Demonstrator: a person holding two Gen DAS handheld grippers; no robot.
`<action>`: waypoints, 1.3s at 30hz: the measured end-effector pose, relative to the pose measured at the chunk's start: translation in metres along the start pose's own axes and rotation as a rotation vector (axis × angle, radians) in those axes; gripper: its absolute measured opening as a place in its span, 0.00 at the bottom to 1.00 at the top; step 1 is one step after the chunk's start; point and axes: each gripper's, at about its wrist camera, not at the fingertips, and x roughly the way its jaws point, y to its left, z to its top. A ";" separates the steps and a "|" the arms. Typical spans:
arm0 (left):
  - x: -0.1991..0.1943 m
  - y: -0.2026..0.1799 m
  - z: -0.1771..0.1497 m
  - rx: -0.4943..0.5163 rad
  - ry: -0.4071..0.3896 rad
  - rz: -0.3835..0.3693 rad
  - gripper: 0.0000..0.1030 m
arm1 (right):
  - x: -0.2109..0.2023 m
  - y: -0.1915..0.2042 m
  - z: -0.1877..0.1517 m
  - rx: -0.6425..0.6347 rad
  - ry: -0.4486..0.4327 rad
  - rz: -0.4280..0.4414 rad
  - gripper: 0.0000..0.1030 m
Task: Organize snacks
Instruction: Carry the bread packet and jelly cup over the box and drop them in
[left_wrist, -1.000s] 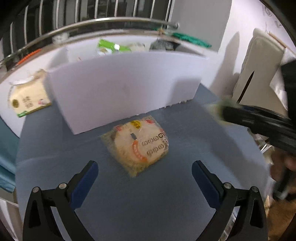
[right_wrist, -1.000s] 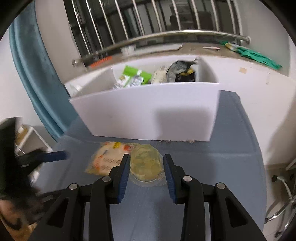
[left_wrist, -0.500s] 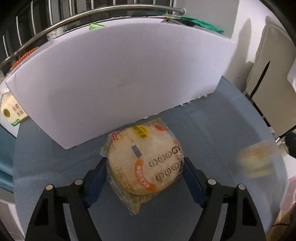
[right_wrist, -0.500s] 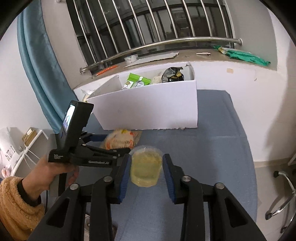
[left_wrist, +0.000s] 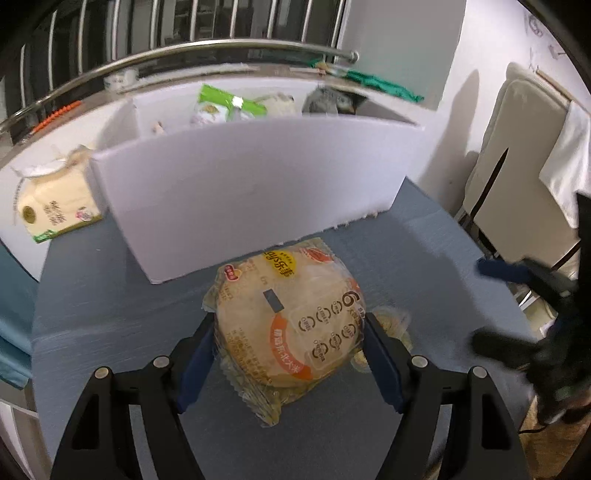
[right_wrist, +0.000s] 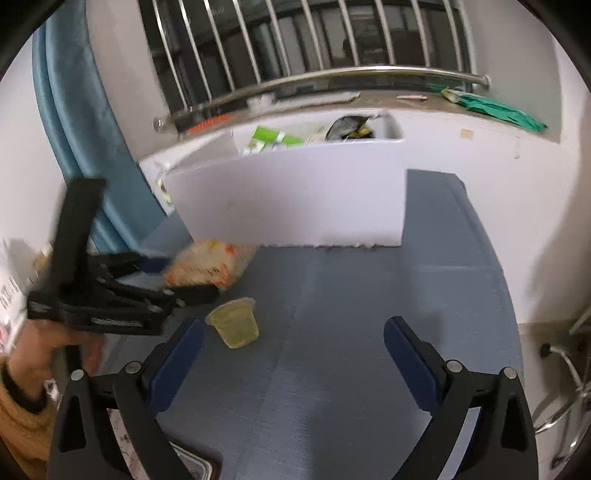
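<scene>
A round cake in a clear printed packet (left_wrist: 291, 325) sits between the blue pads of my left gripper (left_wrist: 288, 323), which is shut on it just in front of the white box (left_wrist: 258, 192). The jaws of my right gripper (right_wrist: 293, 330) are opening wide. A small yellow jelly cup (right_wrist: 236, 326) is tilted over the blue table (right_wrist: 369, 350) near the left pad, touching neither pad. The right wrist view shows the left gripper (right_wrist: 184, 277) and its packet (right_wrist: 207, 266), held by a hand (right_wrist: 40, 343). The cup (left_wrist: 391, 321) peeks out behind my left gripper's right finger.
Inside the white box (right_wrist: 295, 195) lie a green packet (left_wrist: 225, 105) and a dark packet (left_wrist: 328, 103). A yellow pack (left_wrist: 51, 206) lies left of the box. A blue curtain (right_wrist: 85, 147) hangs at left, and a steel rail (right_wrist: 332, 77) runs behind. A folded chair (left_wrist: 517, 166) stands at right.
My left gripper closed on the cake packet and drew back from the box. My right gripper, which held the jelly cup, opened wide and let it go; the cup now sits tilted by its left finger.
</scene>
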 end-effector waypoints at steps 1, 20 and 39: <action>-0.008 0.003 -0.002 -0.006 -0.015 0.003 0.77 | 0.008 0.005 -0.001 -0.013 0.020 0.011 0.98; -0.076 0.036 -0.012 -0.089 -0.177 -0.033 0.77 | 0.050 0.048 0.009 -0.153 0.113 0.129 0.47; -0.045 0.057 0.160 -0.091 -0.252 0.022 0.80 | 0.008 -0.007 0.197 -0.007 -0.111 0.022 0.47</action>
